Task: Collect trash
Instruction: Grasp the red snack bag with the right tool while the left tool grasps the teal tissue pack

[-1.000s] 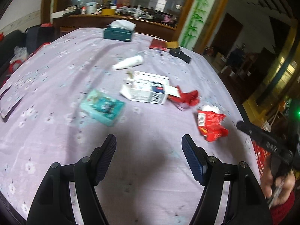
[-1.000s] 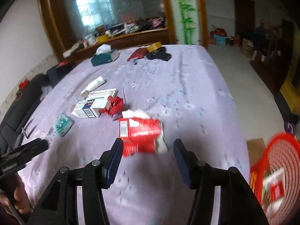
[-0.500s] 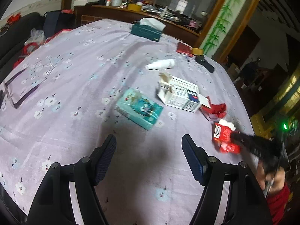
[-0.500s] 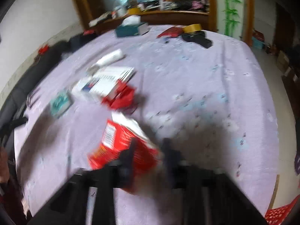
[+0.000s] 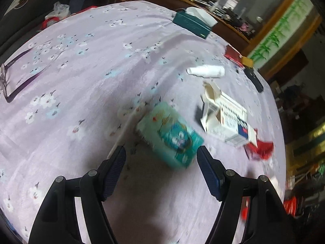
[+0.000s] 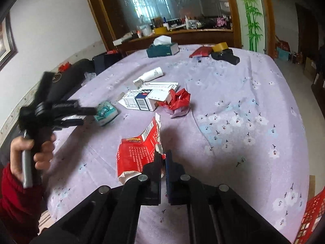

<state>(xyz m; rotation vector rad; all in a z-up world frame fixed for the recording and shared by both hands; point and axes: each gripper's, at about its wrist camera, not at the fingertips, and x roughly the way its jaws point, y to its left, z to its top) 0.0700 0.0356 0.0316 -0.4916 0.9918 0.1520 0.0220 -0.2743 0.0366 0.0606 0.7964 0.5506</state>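
Lying torn and crumpled, red wrapper [image 6: 138,154] pinched by the closed right hand-held gripper [image 6: 163,162]; left hand-held gripper [image 5: 161,162] gapes, empty.

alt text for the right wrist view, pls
The right claw is shut on the torn edge of a red packet over a lilac floral tablecloth. At left, a hand holds the left claw near a teal tissue pack; beyond lie a white carton and red wrapper.
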